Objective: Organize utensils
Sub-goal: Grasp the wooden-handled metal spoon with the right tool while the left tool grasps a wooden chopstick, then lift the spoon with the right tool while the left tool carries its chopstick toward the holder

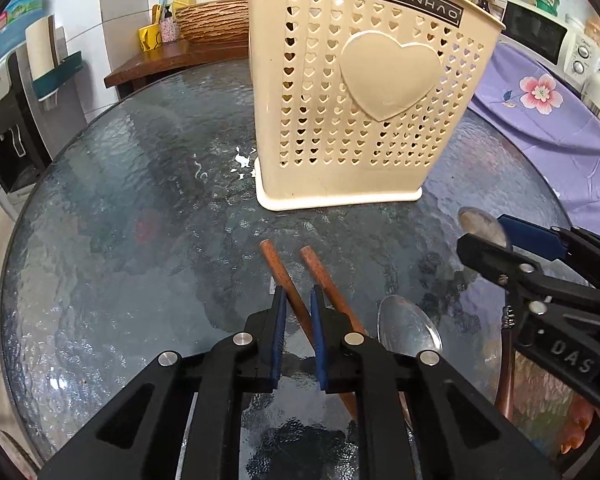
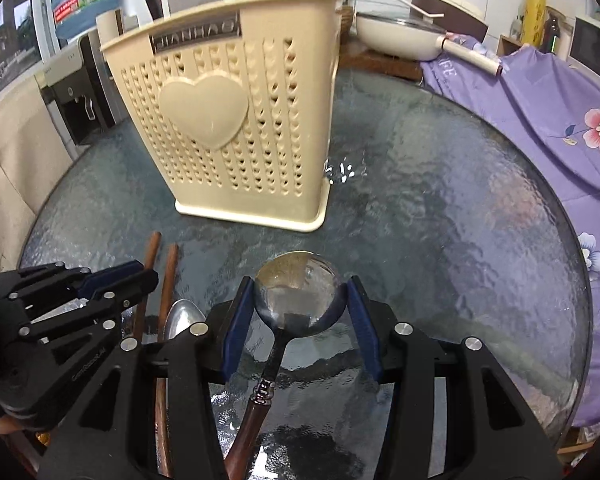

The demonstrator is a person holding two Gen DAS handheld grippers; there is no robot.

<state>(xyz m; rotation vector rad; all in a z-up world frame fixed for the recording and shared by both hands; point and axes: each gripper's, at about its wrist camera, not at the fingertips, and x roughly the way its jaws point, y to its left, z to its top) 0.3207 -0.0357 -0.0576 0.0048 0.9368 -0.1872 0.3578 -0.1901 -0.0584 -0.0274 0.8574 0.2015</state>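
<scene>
A cream perforated utensil holder (image 1: 360, 100) (image 2: 228, 128) with a raised heart stands upright on the round glass table (image 1: 120, 200). Two brown wooden chopsticks lie in front of it. My left gripper (image 1: 298, 300) is shut on the left chopstick (image 1: 278, 264), low near the glass. The second chopstick (image 1: 320, 272) runs just outside its right pad. My right gripper (image 2: 300, 284) is shut on the bowl of a metal spoon (image 2: 296, 280) with a dark handle, both pads touching the bowl's sides. A second metal spoon (image 1: 408, 328) (image 2: 182, 316) lies between the two grippers.
A purple floral cloth (image 1: 540, 120) (image 2: 540, 120) covers furniture along the table's right side. A white pan (image 2: 396, 36) and a wooden shelf sit behind the holder. A water dispenser (image 1: 4, 140) stands to the left, beyond the table edge.
</scene>
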